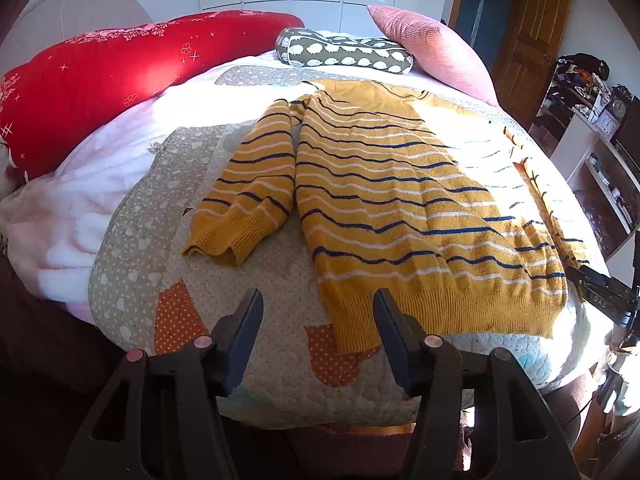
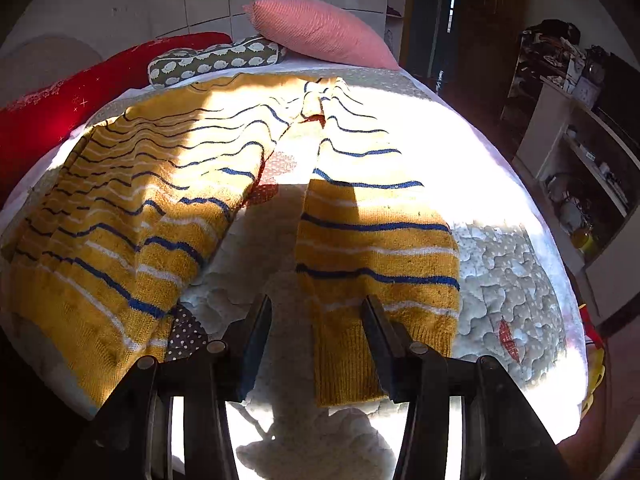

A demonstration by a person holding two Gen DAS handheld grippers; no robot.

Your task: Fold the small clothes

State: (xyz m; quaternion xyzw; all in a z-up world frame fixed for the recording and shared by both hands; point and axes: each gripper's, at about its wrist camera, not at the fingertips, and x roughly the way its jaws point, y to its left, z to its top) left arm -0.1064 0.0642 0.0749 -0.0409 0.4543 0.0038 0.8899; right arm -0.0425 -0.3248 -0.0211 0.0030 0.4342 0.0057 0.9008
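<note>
A mustard-yellow sweater with blue and white stripes (image 1: 400, 200) lies flat on the quilted bed cover (image 1: 248, 272), hem toward me, both sleeves spread out. My left gripper (image 1: 318, 300) is open and empty, hovering just before the hem's left corner (image 1: 352, 324). The left sleeve (image 1: 248, 196) lies apart to the left. In the right wrist view my right gripper (image 2: 316, 306) is open and empty, its right finger over the cuff end of the right sleeve (image 2: 376, 248). The sweater body (image 2: 132, 208) lies to the left. The right gripper also shows in the left wrist view (image 1: 600, 284).
A red bolster (image 1: 100, 80), a patterned cushion (image 1: 344, 52) and a pink pillow (image 1: 432, 44) lie at the head of the bed. A white fluffy blanket (image 1: 60, 208) lies at left. Shelves with clutter (image 2: 580, 168) stand to the right. Strong sunlight washes out part of the bed.
</note>
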